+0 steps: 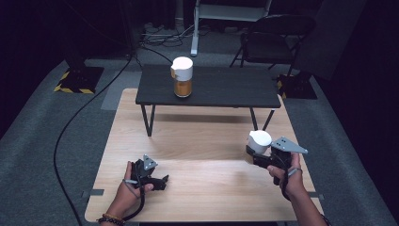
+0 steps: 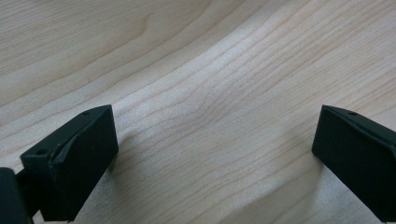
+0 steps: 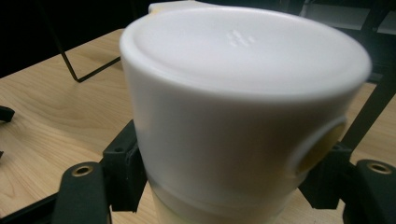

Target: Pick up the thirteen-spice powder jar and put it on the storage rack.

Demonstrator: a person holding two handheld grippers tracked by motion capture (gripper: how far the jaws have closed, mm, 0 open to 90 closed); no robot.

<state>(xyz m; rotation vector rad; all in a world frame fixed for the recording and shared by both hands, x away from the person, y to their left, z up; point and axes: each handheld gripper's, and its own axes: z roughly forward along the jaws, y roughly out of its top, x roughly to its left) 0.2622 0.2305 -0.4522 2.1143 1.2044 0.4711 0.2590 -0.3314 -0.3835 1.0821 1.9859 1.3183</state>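
The big light wooden table (image 1: 202, 146) takes up most of the high view, and a smaller black table (image 1: 226, 89) stands on its far end. On that black one, at about 12 o'clock from the middle of the wood, sits a jar (image 1: 182, 76) with a white lid and amber-brown contents, standing upright.

Over at roughly 4 o'clock the right gripper (image 1: 259, 153) is clamped around a white container (image 1: 259, 140), and the person's right hand (image 1: 288, 175) has it lifted off the wood. In the right gripper view that container (image 3: 243, 116) is right up close, with a black jaw pressed to each side, and there's a yellowish round patch on its side.

At about 7 o'clock the left gripper (image 1: 160, 181) rests low on the wood in the left hand (image 1: 129, 186). Its jaws stand wide apart with just bare wood grain between them in the left gripper view.
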